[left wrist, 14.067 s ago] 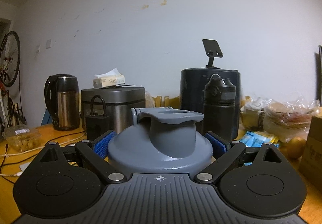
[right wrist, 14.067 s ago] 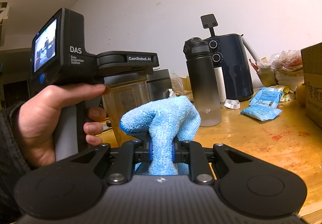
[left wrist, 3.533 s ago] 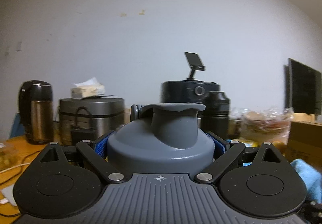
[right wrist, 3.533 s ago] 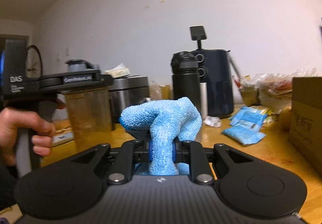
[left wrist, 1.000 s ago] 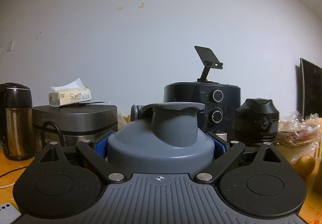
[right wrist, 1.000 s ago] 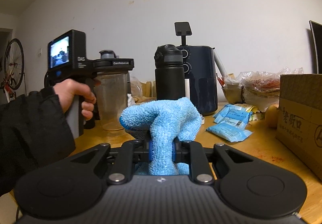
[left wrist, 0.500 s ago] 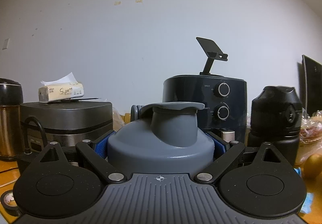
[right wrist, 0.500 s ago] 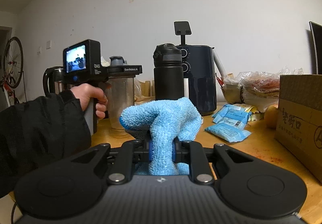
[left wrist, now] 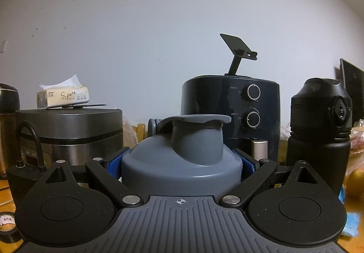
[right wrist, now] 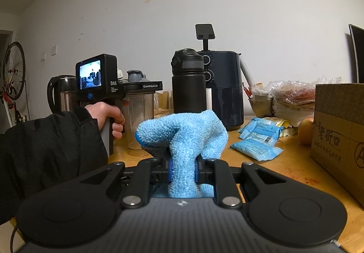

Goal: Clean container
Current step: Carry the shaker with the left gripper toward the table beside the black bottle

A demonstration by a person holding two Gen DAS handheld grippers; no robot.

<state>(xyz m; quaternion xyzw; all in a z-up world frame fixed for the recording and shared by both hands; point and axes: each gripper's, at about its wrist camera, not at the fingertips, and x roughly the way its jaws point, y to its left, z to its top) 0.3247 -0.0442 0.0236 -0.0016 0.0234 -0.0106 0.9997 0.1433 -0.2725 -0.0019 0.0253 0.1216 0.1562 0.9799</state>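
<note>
**A:** Both grippers are busy, going left to right. Left gripper [left wrist: 181, 162] is clamped around the clear plastic shaker bottle with a grey dome lid and flip spout [left wrist: 182, 162], blue pads [left wrist: 115, 160] pressed on either side just under the lid. From the right wrist view you can see that same bottle [right wrist: 139, 114] standing upright on the wooden table [right wrist: 295, 162], with the person's hand [right wrist: 107, 116] in a black sleeve [right wrist: 45, 150] gripping the handle.

**B:** And the right one?

**A:** Right gripper [right wrist: 183, 173] has its jaws nearly together, pinching a fluffy light-blue microfibre cloth [right wrist: 182, 137] that bulges up above the pads. It sits near the bottle, to its right, not touching it.

**B:** What's around?

**A:** Left wrist view: grey rice cooker [left wrist: 68, 132] with a tissue pack [left wrist: 62, 97] on top, then a dark navy air fryer with two dials [left wrist: 232, 114] and a black phone stand [left wrist: 238, 50] above it, then a matte black flask [left wrist: 318, 134]. Right wrist view adds a steel kettle [right wrist: 61, 93] far left, blue wipe packets [right wrist: 257, 141], crinkly plastic bags [right wrist: 293, 96] and a cardboard box [right wrist: 339, 137] on the right edge.
</note>
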